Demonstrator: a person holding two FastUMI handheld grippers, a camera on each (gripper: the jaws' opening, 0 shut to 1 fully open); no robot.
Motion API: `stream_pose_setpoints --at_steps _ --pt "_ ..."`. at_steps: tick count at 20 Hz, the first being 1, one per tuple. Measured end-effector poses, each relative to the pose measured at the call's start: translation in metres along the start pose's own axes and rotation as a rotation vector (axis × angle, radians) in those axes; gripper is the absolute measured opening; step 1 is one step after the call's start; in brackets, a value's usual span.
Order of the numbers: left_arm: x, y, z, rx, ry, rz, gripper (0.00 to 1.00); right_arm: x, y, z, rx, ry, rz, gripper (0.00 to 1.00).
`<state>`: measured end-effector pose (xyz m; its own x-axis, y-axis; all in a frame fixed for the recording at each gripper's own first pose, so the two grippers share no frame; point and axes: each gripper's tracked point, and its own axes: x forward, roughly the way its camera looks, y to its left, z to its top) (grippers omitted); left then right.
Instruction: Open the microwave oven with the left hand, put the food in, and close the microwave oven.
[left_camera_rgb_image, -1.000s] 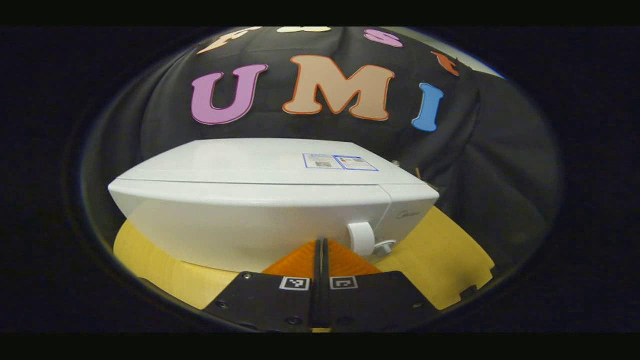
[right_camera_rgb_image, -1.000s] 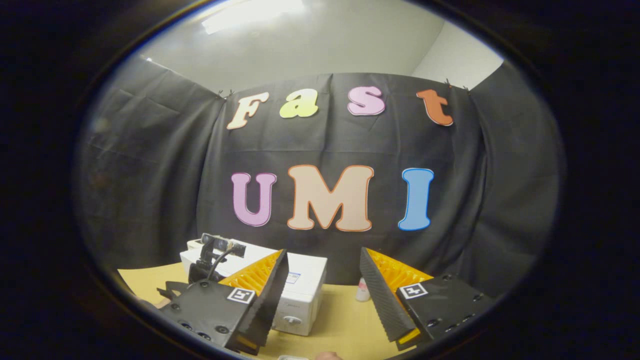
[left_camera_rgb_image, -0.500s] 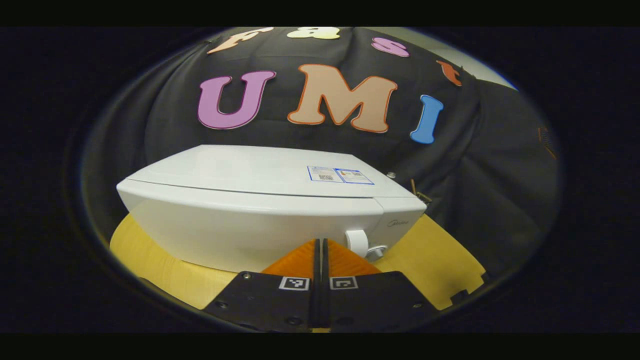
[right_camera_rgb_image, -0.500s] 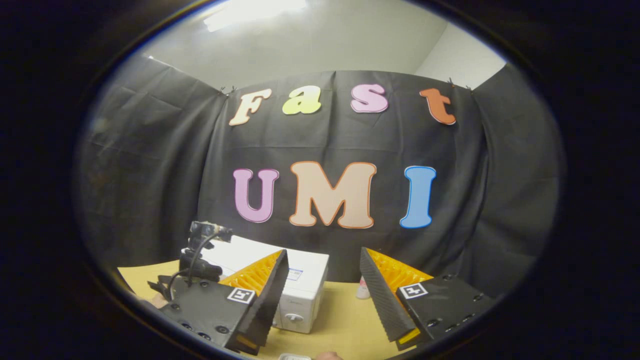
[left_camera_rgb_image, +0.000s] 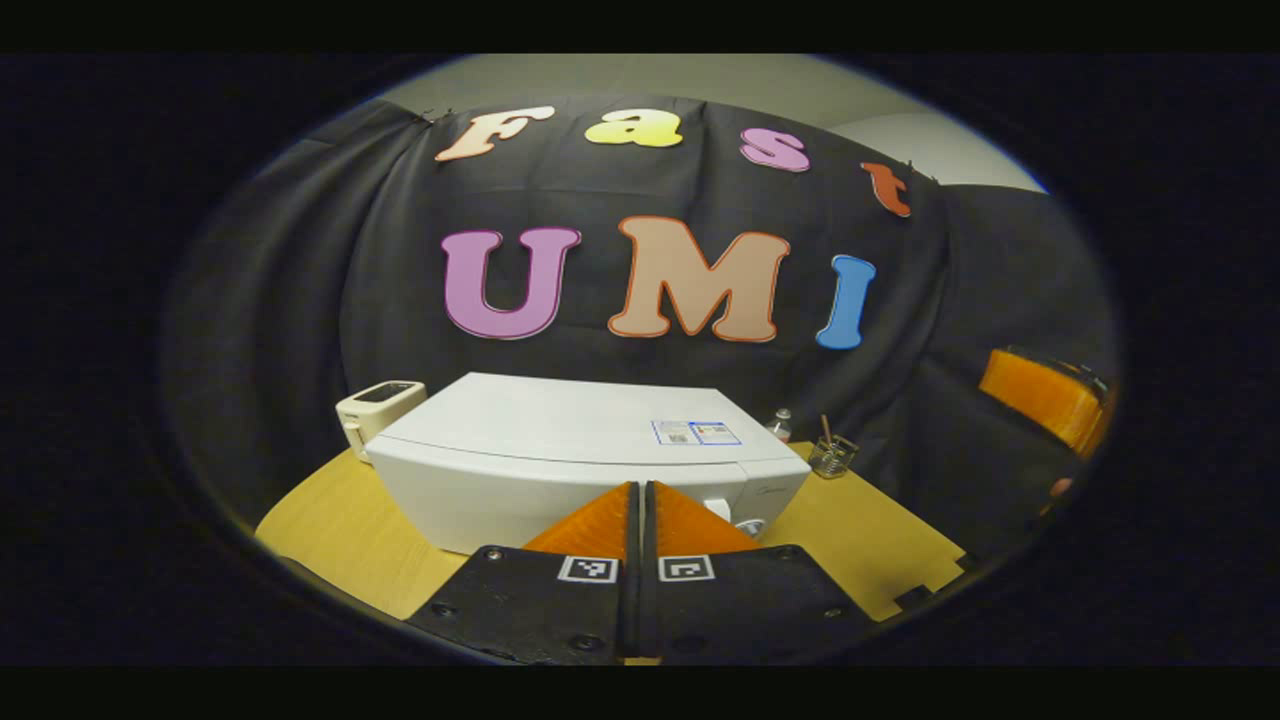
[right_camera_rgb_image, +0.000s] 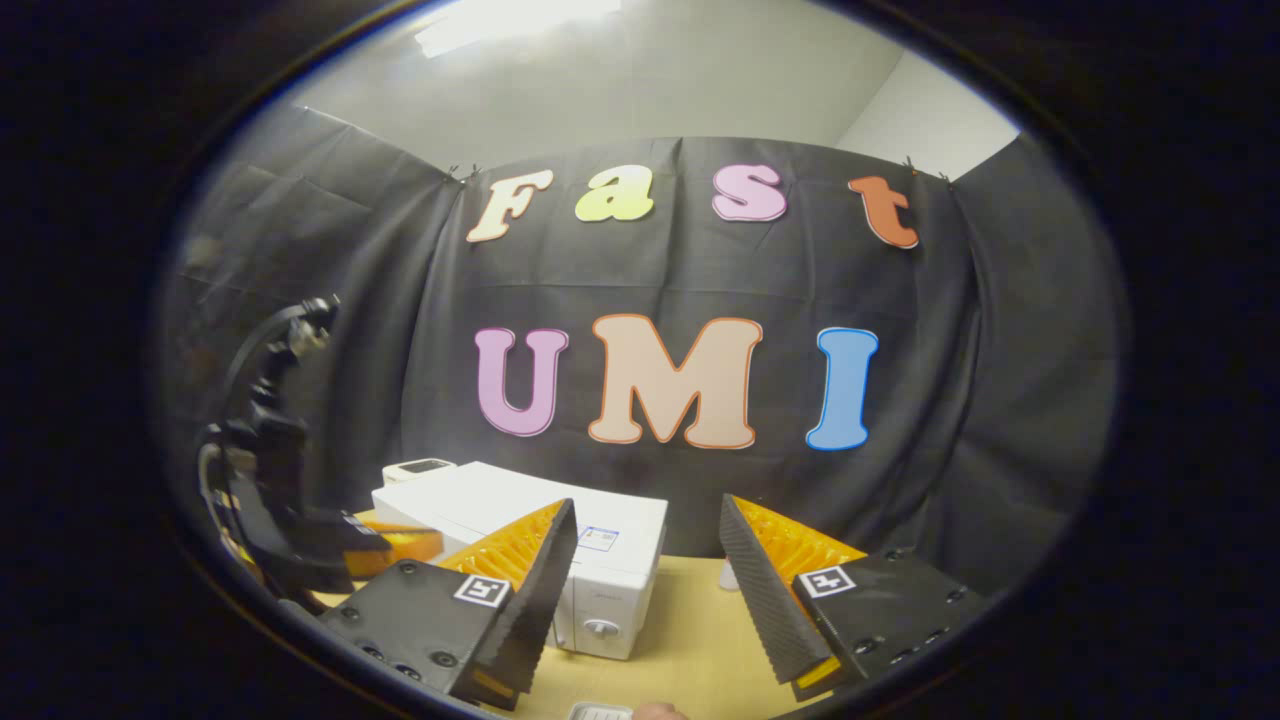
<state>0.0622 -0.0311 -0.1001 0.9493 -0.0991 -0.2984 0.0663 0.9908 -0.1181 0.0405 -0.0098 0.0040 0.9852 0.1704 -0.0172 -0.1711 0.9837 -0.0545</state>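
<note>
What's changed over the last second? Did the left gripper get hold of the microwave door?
No. The left gripper has pulled back and away from the microwave, which now looks smaller and farther off in the left gripper view; its fingers are shut on nothing. The microwave door stayed closed. The right gripper stayed open and held nearly the same pose.

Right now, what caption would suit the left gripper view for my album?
Left gripper, fingers together, faces the closed white microwave oven on a wooden table.

Wooden table (left_camera_rgb_image: 350, 520) bears microwave oven (left_camera_rgb_image: 560, 460), toaster (left_camera_rgb_image: 375, 405), glass jar (left_camera_rgb_image: 830, 457).
</note>
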Motion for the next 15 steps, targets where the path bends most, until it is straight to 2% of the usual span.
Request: stream_pose_setpoints --at_steps 7,8,9,11,13,15 --pt "-0.054 0.005 0.057 0.070 -0.137 0.029 0.00 -0.003 0.011 0.004 -0.006 -0.007 -0.003 0.79" --pt "-0.061 0.004 0.060 0.097 -0.146 0.028 0.00 -0.003 0.013 0.006 -0.001 -0.007 -0.001 0.89" --pt "-0.065 0.006 0.066 0.125 -0.157 0.036 0.00 -0.003 0.013 0.007 -0.001 -0.008 0.000 0.79" --pt "-0.074 0.004 0.080 0.148 -0.196 0.041 0.00 -0.004 0.013 0.009 -0.004 -0.013 -0.004 0.79" --pt "-0.078 -0.006 0.091 0.141 -0.234 0.008 0.03 -0.008 0.016 0.008 -0.004 -0.012 -0.006 0.78" --pt "-0.081 -0.001 0.084 0.152 -0.222 0.022 0.03 -0.007 0.014 0.004 -0.012 -0.003 -0.011 0.78"
